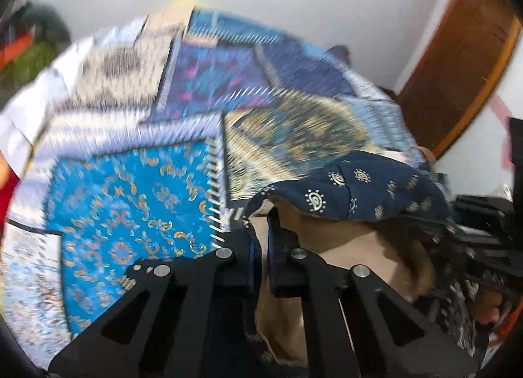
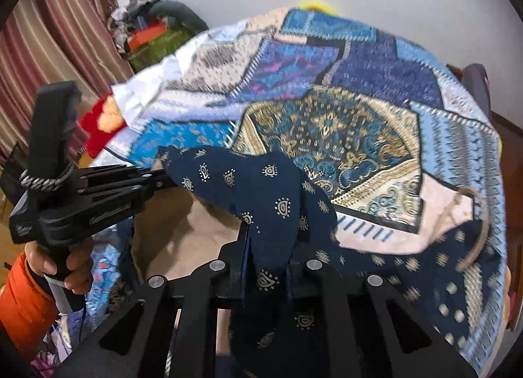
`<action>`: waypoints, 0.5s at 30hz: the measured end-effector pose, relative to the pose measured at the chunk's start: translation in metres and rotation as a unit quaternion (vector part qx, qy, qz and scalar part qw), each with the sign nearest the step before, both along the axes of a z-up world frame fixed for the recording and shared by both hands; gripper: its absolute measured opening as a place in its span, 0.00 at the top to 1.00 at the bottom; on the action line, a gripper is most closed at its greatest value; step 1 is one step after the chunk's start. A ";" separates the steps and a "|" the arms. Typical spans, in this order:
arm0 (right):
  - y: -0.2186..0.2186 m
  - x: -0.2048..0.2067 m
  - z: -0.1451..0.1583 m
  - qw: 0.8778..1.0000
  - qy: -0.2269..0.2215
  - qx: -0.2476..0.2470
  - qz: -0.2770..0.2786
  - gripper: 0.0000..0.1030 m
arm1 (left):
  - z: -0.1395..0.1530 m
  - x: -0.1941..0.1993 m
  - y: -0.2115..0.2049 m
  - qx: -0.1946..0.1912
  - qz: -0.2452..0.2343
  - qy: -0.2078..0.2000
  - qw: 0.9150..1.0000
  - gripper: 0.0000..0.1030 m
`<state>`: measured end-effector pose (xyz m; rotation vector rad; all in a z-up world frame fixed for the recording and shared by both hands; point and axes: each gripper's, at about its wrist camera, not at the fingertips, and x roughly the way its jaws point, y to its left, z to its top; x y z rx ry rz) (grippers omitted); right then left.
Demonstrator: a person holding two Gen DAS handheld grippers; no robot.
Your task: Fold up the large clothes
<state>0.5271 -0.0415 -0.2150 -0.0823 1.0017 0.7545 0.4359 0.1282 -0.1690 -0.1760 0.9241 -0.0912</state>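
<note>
Both tongs are pressed together on the navy patterned garment (image 2: 261, 182), the left gripper (image 1: 260, 231) pinching its edge and the right gripper (image 2: 261, 247) pinching a fold, with the garment draped between them above the patchwork bedspread (image 2: 359, 100).

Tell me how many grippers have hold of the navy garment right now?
2. The right gripper is shut on the navy garment near its middle fold; the left gripper pinches the same garment's edge, seen at left in the right wrist view.
</note>
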 end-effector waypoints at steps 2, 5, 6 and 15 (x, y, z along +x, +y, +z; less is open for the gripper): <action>-0.015 -0.016 0.017 1.000 -0.004 0.017 0.001 0.87 | 0.020 -0.022 -0.008 0.000 -0.017 -0.016 1.000 0.95; -0.034 -0.043 0.035 1.000 -0.011 0.025 0.005 0.87 | 0.040 -0.054 -0.022 -0.002 -0.044 -0.026 0.999 0.95; -0.039 -0.053 0.039 1.000 -0.015 0.024 0.007 0.87 | 0.044 -0.066 -0.028 0.000 -0.054 -0.026 0.998 0.95; -0.082 -0.142 0.027 1.000 0.004 -0.006 0.007 0.87 | 0.010 -0.150 -0.073 0.042 -0.127 0.022 0.991 0.94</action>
